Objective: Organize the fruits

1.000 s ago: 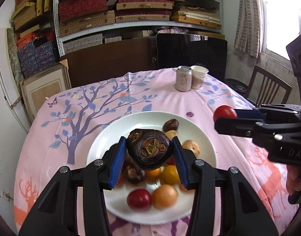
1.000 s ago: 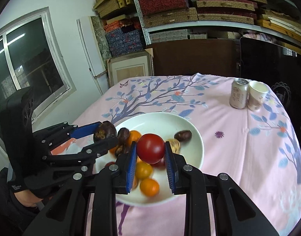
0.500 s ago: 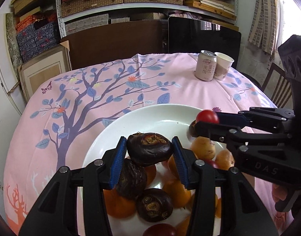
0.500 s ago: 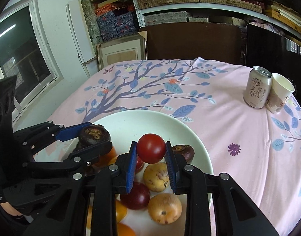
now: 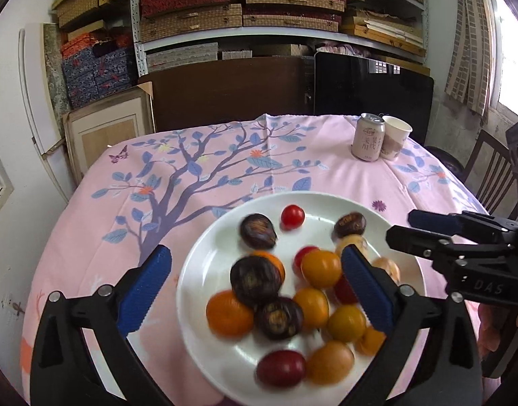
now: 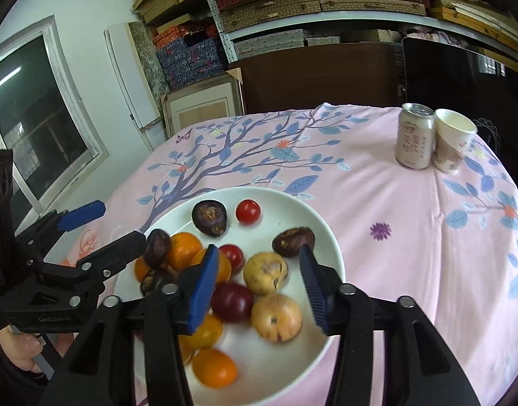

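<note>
A white plate (image 5: 204, 257) (image 6: 330, 237) holds several fruits: orange, red, yellow and dark purple ones. A dark purple fruit (image 5: 257, 226) (image 6: 209, 218) and a small red tomato (image 5: 292, 216) (image 6: 248, 211) lie apart at the plate's far side. My left gripper (image 5: 255, 287) is open and empty above the near part of the plate; it also shows in the right wrist view (image 6: 120, 226). My right gripper (image 6: 257, 284) is open and empty over the fruit pile; it also shows in the left wrist view (image 5: 418, 226).
A pink drink can (image 5: 368, 137) (image 6: 413, 136) and a paper cup (image 5: 395, 137) (image 6: 453, 144) stand at the far right of the pink tree-print tablecloth (image 5: 191, 169). A wooden chair (image 5: 492, 176) is at the right. Shelves with boxes stand behind the table.
Both grippers have opened. The dark purple fruit left the left gripper and the red tomato left the right gripper; both now lie on the plate's far side. Both grippers have drawn back.
</note>
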Motion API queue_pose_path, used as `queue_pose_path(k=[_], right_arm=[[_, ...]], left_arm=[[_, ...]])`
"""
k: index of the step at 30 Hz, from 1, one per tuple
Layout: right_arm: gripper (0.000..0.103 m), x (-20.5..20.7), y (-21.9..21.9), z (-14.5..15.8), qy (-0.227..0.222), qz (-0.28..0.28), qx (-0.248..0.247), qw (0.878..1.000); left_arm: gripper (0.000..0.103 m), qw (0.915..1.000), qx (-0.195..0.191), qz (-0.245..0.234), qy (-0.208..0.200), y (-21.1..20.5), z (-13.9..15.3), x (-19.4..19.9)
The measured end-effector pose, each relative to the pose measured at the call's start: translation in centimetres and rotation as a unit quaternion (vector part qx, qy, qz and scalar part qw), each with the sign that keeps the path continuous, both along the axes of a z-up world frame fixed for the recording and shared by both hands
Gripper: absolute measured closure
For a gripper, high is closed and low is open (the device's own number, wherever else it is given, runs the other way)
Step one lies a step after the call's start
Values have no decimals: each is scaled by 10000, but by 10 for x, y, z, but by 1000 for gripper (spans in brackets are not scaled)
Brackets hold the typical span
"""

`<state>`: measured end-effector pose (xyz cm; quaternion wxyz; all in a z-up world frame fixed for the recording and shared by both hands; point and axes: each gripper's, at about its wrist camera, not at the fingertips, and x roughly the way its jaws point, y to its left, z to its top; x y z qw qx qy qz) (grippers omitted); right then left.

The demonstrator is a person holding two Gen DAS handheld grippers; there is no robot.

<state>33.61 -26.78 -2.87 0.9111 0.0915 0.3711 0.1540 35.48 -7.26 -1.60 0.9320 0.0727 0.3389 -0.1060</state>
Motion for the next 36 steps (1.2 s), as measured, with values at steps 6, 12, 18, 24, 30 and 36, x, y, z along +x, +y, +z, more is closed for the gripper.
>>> queue_pose_path(k=[6, 12, 18, 24, 30, 36], right_arm=[[19, -61, -4, 0, 148, -130, -104, 9998], [5, -138, -6, -12, 337, -517, -199, 9979], [4, -218, 14, 4, -26, -567, -441, 9974], [4, -297, 36, 39, -648, -538, -502, 9952], [4, -364, 44, 61, -1004, -804, -563, 9901], [4, -402, 47, 65, -1272, -980, -691, 9846]], left_arm=[[4, 9991, 392, 63, -118, 6, 6, -66], [4, 9996, 30, 264, -2, 41, 7, -134], [4, 9974, 8, 660, -286, 70, 24, -216], [4, 9945, -99, 809, -655, 86, 47, -299], [4, 9926, 57, 810, -899, 83, 58, -364], [4, 9931, -9, 660, -969, 78, 65, -394]])
